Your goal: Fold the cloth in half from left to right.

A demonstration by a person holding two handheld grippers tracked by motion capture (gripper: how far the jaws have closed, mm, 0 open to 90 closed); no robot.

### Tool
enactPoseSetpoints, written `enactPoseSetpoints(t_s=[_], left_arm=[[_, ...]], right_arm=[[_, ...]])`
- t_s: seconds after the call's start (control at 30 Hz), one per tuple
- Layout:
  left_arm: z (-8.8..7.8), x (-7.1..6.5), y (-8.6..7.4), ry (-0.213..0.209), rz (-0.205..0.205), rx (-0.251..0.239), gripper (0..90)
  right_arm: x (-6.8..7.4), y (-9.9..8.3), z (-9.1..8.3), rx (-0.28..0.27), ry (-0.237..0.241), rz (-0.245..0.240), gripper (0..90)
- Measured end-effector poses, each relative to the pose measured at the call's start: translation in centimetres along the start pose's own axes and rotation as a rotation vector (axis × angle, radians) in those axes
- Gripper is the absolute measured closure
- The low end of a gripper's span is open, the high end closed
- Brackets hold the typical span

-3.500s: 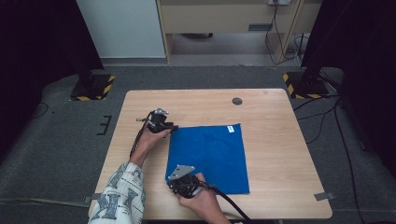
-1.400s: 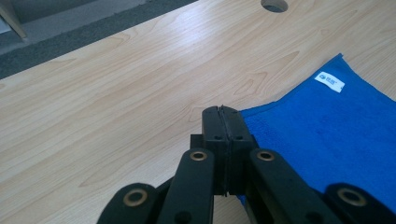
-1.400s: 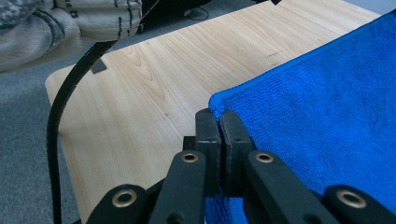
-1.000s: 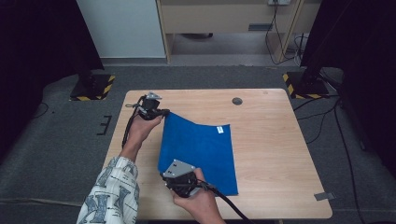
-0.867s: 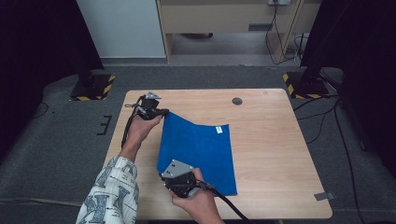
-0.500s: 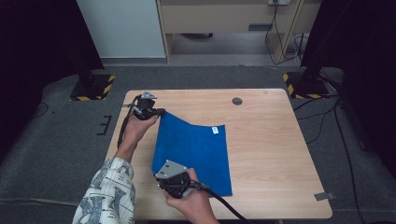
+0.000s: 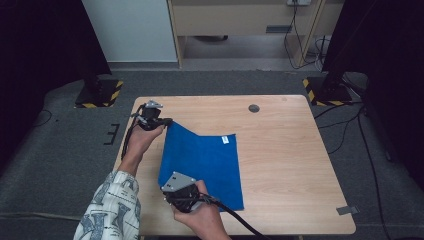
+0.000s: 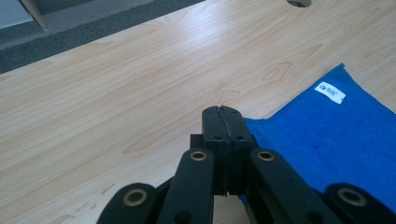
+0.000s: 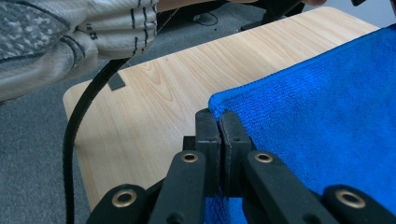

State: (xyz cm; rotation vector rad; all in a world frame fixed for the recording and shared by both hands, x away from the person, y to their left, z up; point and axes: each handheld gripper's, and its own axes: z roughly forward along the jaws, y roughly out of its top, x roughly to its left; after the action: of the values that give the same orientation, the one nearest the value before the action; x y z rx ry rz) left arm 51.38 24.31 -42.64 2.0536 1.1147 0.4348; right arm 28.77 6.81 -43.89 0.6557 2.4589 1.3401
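Tongs pinch two corners of the blue microfiber cloth (image 7: 202, 162): your left tongs (image 7: 167, 121) upper left, right tongs (image 7: 167, 192) bottom centre, stretching that edge taut for folding.

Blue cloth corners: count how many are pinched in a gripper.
2. The left gripper clamps the far-left corner of the blue cloth; the right gripper clamps the near-left corner. The other two corners lie free on the table.
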Motion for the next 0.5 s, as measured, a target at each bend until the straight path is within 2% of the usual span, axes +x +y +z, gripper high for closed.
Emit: enactPoseSetpoints(t_s=[0.3, 0.37, 0.5], left_arm=[[1.9, -2.3, 1.2, -0.023, 0.017, 0.012, 89.8], [2.4, -3.0, 1.5, -0.024, 0.036, 0.022, 89.8], [3.6, -4.3, 1.9, -0.039, 0.038, 0.018, 89.7]], right_arm=[[-1.4, -1.5, -2.3, -0.007, -0.022, 0.025, 88.3], [-1.9, -2.1, -3.0, -0.011, -0.030, 0.040, 88.3], [-3.0, -3.2, -4.2, -0.016, -0.035, 0.069, 88.3]])
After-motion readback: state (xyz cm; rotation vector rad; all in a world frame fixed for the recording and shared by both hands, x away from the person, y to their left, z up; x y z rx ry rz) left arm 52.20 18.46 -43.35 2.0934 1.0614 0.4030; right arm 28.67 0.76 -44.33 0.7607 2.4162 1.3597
